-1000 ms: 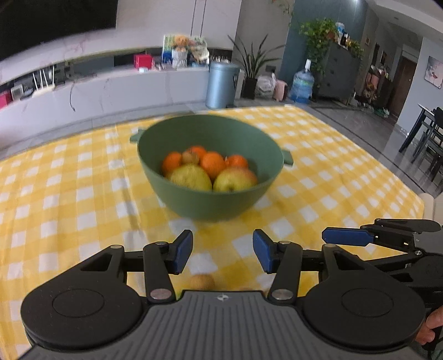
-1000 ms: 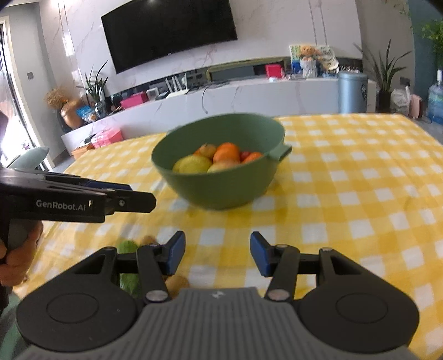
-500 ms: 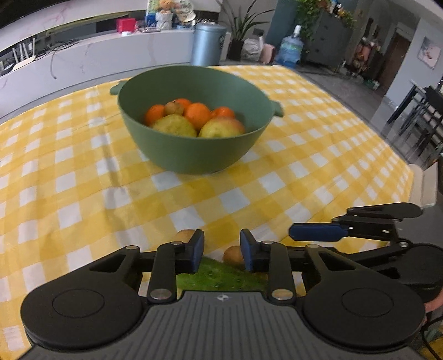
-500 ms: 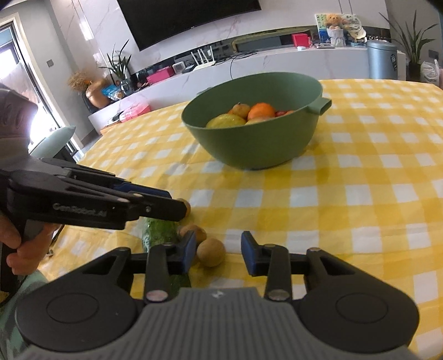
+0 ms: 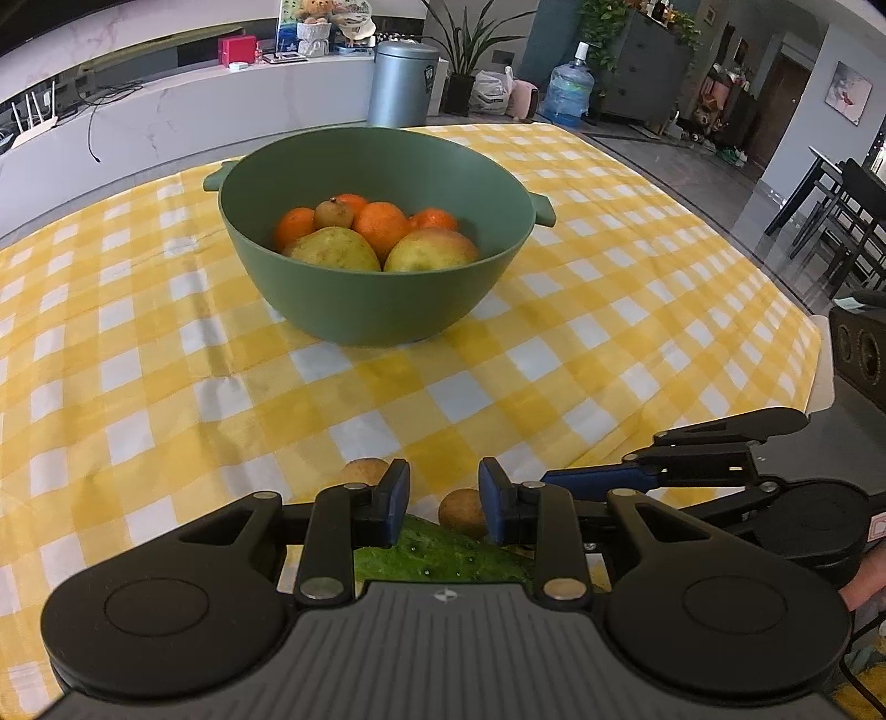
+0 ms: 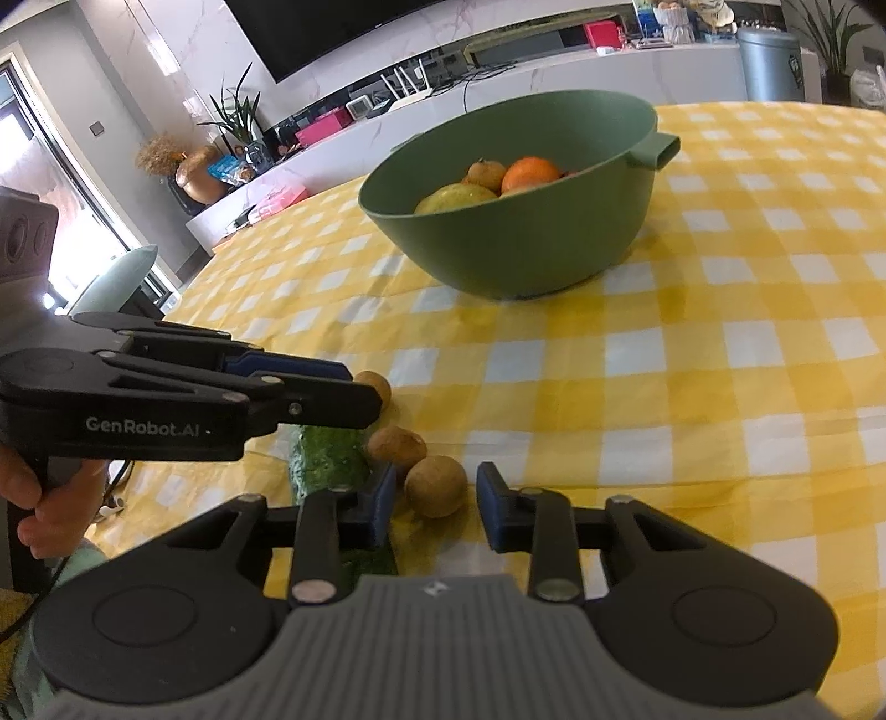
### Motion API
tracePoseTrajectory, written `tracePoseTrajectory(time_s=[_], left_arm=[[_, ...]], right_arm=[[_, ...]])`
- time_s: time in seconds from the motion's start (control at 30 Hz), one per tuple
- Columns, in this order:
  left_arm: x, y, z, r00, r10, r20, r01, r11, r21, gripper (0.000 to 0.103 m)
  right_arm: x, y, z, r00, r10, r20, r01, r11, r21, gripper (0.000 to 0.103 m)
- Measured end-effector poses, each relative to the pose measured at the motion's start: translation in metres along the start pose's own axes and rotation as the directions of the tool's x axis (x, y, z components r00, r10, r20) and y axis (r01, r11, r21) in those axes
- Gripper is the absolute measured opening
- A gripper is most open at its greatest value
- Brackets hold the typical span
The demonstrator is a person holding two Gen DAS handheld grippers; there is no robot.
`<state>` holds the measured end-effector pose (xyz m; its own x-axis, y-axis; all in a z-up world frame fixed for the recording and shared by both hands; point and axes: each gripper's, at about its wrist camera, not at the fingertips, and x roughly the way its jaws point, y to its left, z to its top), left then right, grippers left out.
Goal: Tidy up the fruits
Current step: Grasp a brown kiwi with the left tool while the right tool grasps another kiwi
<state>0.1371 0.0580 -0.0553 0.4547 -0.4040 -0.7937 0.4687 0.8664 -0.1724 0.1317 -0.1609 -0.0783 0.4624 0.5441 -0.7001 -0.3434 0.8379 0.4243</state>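
Fingers (image 6: 492,512) of the right gripper (image 6: 434,509) stand apart around 1 small brown fruit (image 6: 435,486). It looks light, firm, roll-prone; grip its middle. Left gripper (image 5: 444,501) gapes, empty.

A yellow-and-white checked tablecloth (image 5: 166,354) covered the table. Behind it ran a long white counter (image 5: 183,116), with a grey bin (image 5: 402,84), a water bottle (image 5: 570,88) and a wall-mounted television (image 6: 326,27) nearby.

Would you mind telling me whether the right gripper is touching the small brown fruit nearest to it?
Apart. In the right wrist view, the right gripper is open, and the nearest brown fruit sits between its fingers with yellow cloth visible on either side.
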Motion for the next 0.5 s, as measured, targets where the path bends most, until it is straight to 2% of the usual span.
tracePoseTrajectory(time_s=[0.13, 0.33, 0.5], left_arm=[[0.002, -0.002, 0.000, 1.000, -0.003, -0.012, 0.004, 1.000, 0.007, 0.034], [0.004, -0.008, -0.002, 0.999, -0.012, -0.031, 0.014, 0.999, 0.046, 0.034], [0.006, -0.016, -0.003, 0.999, 0.011, -0.036, -0.008, 0.996, 0.090, 0.034]], right_arm=[[0.005, 0.001, 0.000, 1.000, -0.002, -0.019, 0.002, 1.000, -0.001, 0.023], [0.002, -0.001, 0.000, 1.000, -0.016, -0.009, 0.016, 1.000, 0.008, 0.022], [-0.014, -0.015, 0.001, 0.995, -0.092, 0.026, 0.090, 0.992, 0.084, 0.022]])
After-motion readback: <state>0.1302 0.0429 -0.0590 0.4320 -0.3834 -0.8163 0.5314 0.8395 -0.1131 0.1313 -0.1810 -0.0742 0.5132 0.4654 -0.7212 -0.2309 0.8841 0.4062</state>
